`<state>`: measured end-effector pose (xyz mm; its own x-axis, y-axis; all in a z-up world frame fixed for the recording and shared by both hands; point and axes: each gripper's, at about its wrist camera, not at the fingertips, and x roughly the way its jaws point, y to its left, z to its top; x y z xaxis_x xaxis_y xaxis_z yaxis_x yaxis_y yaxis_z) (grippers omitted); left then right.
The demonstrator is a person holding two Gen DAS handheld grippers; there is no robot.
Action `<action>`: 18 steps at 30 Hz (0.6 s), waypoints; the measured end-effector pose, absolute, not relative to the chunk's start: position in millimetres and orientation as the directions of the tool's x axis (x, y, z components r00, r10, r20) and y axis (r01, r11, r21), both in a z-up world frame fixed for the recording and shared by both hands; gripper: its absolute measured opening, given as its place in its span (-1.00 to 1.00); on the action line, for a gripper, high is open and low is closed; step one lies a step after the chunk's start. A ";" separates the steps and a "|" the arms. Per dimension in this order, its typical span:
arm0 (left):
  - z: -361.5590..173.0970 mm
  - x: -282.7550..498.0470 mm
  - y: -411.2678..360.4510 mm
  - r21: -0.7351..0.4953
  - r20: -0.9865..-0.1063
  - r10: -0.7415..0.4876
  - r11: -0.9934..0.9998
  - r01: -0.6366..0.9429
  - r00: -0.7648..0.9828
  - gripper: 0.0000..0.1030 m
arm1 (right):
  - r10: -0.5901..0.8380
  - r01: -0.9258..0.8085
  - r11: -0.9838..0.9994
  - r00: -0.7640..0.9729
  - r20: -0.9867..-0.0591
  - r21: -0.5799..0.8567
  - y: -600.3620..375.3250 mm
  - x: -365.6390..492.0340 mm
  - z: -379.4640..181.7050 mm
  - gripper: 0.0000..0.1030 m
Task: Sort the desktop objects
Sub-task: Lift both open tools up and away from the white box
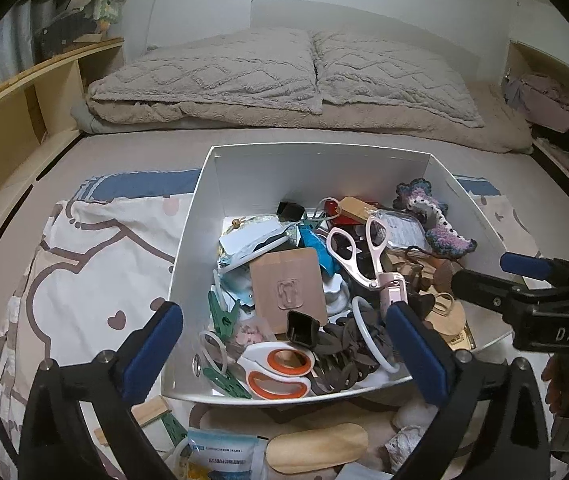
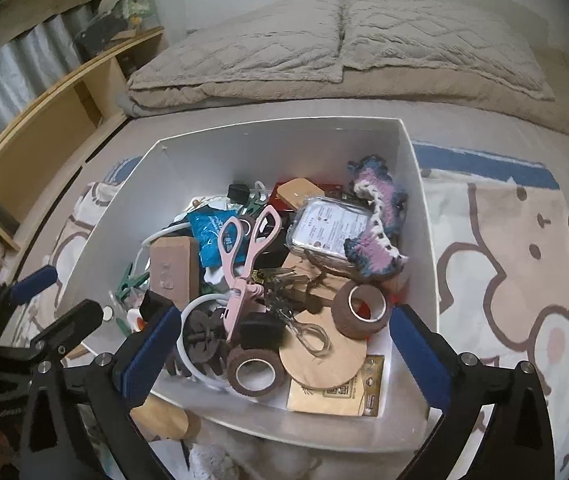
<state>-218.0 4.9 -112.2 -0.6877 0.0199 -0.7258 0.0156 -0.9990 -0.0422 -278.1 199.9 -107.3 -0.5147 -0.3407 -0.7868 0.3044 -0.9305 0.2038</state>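
On the bed (image 1: 132,148), a cluttered white box (image 1: 316,168).

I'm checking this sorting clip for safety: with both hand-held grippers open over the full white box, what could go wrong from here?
1. The pink scissors lie tangled in clutter, so lifting them may drag other things along.
2. The brown tape roll could roll if nudged.
3. The white box sits on soft bedding; pushing its wall may tip it.
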 end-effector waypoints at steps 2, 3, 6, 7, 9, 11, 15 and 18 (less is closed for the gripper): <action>-111.0 -217.3 4.1 -0.042 -0.725 0.015 -0.999 0.023 -0.689 0.99 | -0.324 0.292 -0.937 -0.526 -0.786 0.191 202.7 -277.0 -106.1 1.00; -110.5 -216.8 3.6 -0.045 -0.725 0.015 -0.999 0.026 -0.689 0.99 | -0.316 0.288 -0.940 -0.533 -0.785 0.183 203.7 -276.1 -105.4 1.00; -108.3 -215.6 1.2 -0.057 -0.728 0.019 -0.998 0.032 -0.685 0.99 | -0.300 0.279 -0.946 -0.552 -0.778 0.167 207.1 -272.6 -102.2 1.00; -107.8 -215.2 1.0 -0.058 -0.729 0.019 -0.998 0.034 -0.685 0.99 | -0.298 0.276 -0.947 -0.558 -0.774 0.166 208.5 -271.2 -100.8 1.00; -106.6 -214.1 1.0 -0.052 -0.731 0.015 -0.998 0.034 -0.682 0.99 | -0.300 0.272 -0.947 -0.568 -0.766 0.169 210.6 -268.2 -98.1 1.00; -105.7 -212.7 1.2 -0.050 -0.733 0.014 -0.998 0.034 -0.680 0.99 | -0.300 0.270 -0.948 -0.579 -0.758 0.169 212.8 -264.6 -95.0 1.00; -103.1 -210.2 0.0 -0.053 -0.731 0.013 -0.998 0.038 -0.682 0.99 | -0.300 0.269 -0.949 -0.597 -0.744 0.167 214.5 -256.5 -89.4 1.00; -100.3 -206.9 -0.3 -0.051 -0.726 0.012 -0.998 0.037 -0.687 0.99 | -0.298 0.269 -0.950 -0.614 -0.731 0.161 215.9 -250.4 -85.4 1.00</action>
